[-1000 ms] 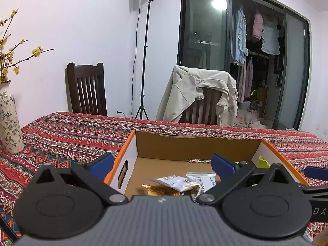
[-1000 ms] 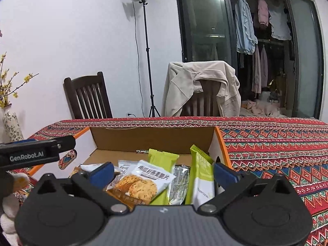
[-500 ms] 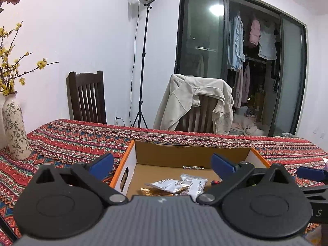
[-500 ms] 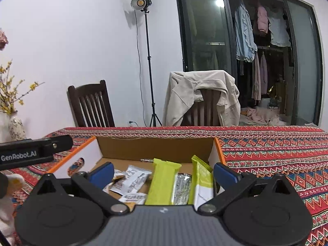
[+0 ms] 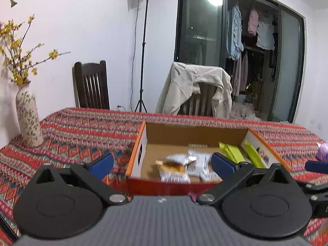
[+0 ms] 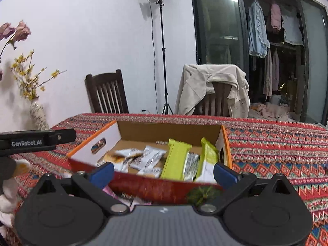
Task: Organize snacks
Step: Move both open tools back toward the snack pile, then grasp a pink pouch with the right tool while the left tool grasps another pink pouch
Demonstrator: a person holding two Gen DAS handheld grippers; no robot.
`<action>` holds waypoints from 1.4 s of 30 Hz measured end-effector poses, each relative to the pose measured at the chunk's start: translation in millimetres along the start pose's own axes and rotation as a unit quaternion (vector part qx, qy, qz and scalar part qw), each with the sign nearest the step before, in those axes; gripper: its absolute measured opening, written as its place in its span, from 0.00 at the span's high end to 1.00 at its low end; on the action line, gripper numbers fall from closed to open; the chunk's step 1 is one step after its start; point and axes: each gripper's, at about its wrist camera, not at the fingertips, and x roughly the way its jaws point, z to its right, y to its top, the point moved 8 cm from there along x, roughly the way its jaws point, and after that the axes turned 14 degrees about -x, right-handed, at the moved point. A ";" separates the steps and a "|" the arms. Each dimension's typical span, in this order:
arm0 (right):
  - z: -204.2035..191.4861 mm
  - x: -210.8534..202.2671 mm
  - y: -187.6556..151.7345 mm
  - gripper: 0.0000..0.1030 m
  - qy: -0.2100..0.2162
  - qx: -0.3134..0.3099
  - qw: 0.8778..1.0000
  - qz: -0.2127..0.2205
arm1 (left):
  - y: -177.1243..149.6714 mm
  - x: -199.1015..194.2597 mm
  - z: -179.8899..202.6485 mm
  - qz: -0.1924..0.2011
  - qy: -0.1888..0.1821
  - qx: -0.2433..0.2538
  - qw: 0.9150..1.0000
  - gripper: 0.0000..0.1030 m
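Observation:
An open cardboard box [image 5: 196,132] [image 6: 170,128] with orange edges sits on the patterned tablecloth. It holds white and orange cookie packets [image 5: 180,165] [image 6: 131,156] on its left side and upright green bars [image 5: 232,151] [image 6: 177,156] on its right side. My left gripper [image 5: 162,164] is open and empty, back from the box's near wall. My right gripper [image 6: 163,172] is open and empty, just before the near wall. A pink packet [image 6: 111,191] and a round green item [image 6: 201,193] lie on the cloth in front of the box.
A flowered vase [image 5: 28,119] [image 6: 39,115] stands at the table's left. Two chairs [image 5: 92,86] stand behind the table, one draped with a beige jacket [image 5: 194,90]. A light stand [image 5: 143,47] is at the wall. A purple item [image 5: 322,151] lies at right.
Both grippers have pulled back and risen from over the box. The cookie packet seen between the right gripper's fingers a second ago now lies in the box.

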 end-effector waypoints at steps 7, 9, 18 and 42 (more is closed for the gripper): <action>-22.0 1.3 -37.6 0.00 0.020 -0.002 0.999 -0.046 | -37.0 -10.8 -24.4 -0.032 0.015 0.006 0.999 0.00; -28.2 3.5 -44.8 0.00 0.026 -0.006 0.998 -0.055 | -46.3 -14.9 -32.8 -0.036 0.019 0.007 0.999 0.00; -60.2 20.1 -53.9 0.00 0.061 -0.021 0.995 -0.078 | -66.4 -14.1 -69.4 -0.050 0.034 -0.015 0.998 0.00; -54.2 50.2 -68.4 0.31 0.052 0.016 0.995 -0.088 | -70.8 -1.9 -85.0 -0.065 0.029 -0.064 0.995 0.00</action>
